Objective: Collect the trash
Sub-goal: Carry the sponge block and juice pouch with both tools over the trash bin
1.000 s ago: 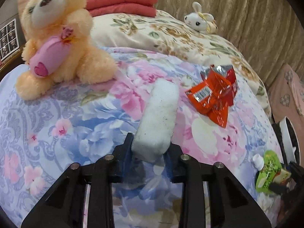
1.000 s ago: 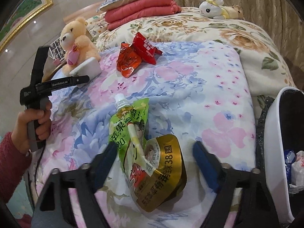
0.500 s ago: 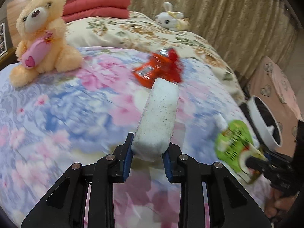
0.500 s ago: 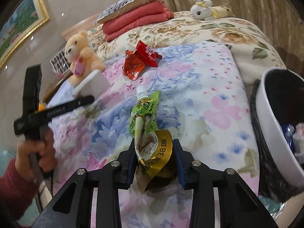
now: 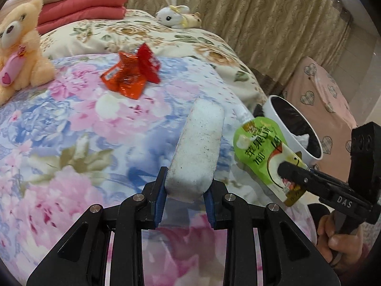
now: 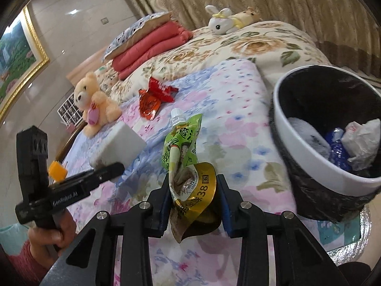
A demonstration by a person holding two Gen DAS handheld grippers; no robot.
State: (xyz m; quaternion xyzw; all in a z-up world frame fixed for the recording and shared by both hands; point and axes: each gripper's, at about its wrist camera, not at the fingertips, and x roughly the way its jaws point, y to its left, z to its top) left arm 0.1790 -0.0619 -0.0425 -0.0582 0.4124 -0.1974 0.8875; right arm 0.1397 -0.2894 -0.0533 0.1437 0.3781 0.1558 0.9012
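Floral bedspread (image 5: 71, 128) underneath everything. White trash bin (image 6: 307, 157) with black liner at the bed's edge, right of the right gripper (image 6: 194, 205), holding crumpled paper and blue plastic. White foam block (image 5: 197, 152) clamped at its near end in the left gripper (image 5: 184, 196), far end jutting forward above the bed. Green spouted juice pouch (image 6: 182, 143) with a gold wrapper (image 6: 202, 190), pinched together between the right gripper's pads, spout pointing away. Red snack wrappers (image 5: 131, 76) lying well beyond both, mid-bed.
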